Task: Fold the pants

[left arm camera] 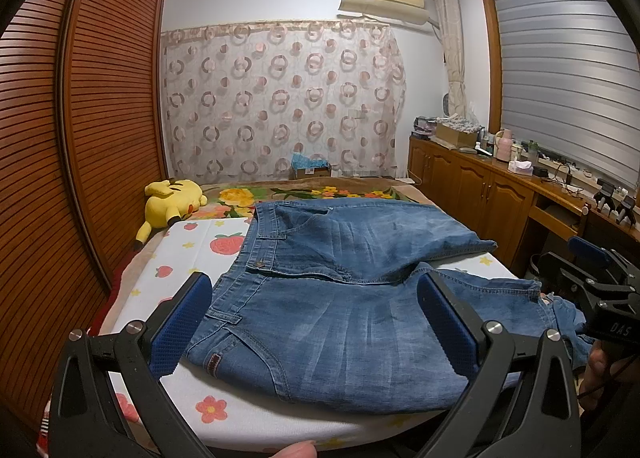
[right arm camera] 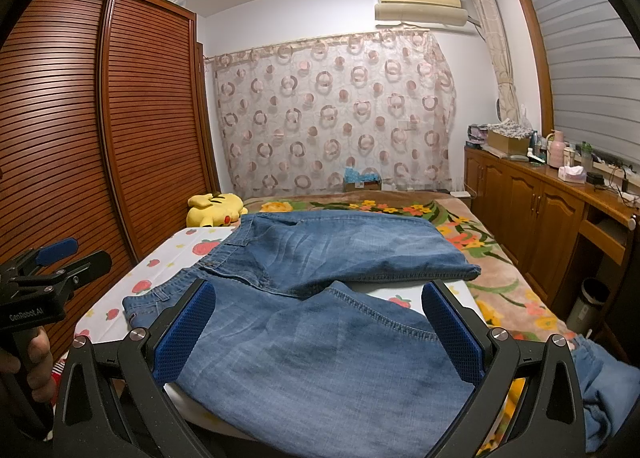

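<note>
The jeans [left arm camera: 340, 298] are spread unfolded on the bed [left arm camera: 192, 254]; left gripper [left arm camera: 316, 322] and right gripper [right arm camera: 320, 334] are held released above them. A leg hem must be grasped next.

- The jeans [left arm camera: 328, 310] were blue denim cloth, faded and matt, with stitched seams.
- The left gripper [left arm camera: 316, 322] had matt black plastic arms and bumpy blue pads [left arm camera: 182, 324].
- The wardrobe doors [left arm camera: 80, 129] were shiny slatted wood.
- The Pikachu toy [right arm camera: 218, 209] looked soft and fuzzy.
- The bed sheet [left arm camera: 192, 254] was smooth printed cloth.
</note>
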`<action>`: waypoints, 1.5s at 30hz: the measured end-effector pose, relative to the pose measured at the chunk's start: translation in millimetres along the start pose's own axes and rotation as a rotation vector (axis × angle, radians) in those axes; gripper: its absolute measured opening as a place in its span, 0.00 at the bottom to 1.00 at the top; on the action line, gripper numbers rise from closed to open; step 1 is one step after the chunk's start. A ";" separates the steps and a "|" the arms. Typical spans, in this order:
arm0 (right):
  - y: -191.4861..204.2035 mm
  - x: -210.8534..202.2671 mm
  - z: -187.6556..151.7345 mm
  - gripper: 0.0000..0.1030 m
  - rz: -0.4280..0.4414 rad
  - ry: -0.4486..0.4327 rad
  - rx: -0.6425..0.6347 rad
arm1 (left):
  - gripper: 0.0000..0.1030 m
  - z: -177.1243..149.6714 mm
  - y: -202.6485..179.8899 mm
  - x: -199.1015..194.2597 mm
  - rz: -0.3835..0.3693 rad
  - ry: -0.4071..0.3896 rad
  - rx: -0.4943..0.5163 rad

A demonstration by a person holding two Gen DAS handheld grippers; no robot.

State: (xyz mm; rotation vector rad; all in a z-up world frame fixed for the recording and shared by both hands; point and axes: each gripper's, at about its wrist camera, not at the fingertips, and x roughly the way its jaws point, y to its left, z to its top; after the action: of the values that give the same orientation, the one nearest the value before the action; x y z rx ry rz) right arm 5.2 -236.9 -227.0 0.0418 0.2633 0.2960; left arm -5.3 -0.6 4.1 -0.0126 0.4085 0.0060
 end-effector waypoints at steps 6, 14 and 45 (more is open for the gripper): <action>-0.1 -0.1 0.0 1.00 0.000 0.000 0.000 | 1.00 -0.1 0.1 -0.1 -0.001 -0.001 -0.001; -0.1 1.8 -0.9 1.00 0.001 0.009 -0.004 | 1.00 11.3 3.0 -4.1 0.004 0.014 0.003; -33.7 22.6 6.6 0.87 -0.065 0.197 -0.025 | 0.92 -27.8 91.7 66.7 -0.006 0.195 -0.061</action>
State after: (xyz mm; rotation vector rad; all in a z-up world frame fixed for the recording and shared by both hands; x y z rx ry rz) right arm 37.3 -262.6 -229.0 -0.0208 0.4558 0.2390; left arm 44.1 90.9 -48.9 -0.0752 0.6027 0.0116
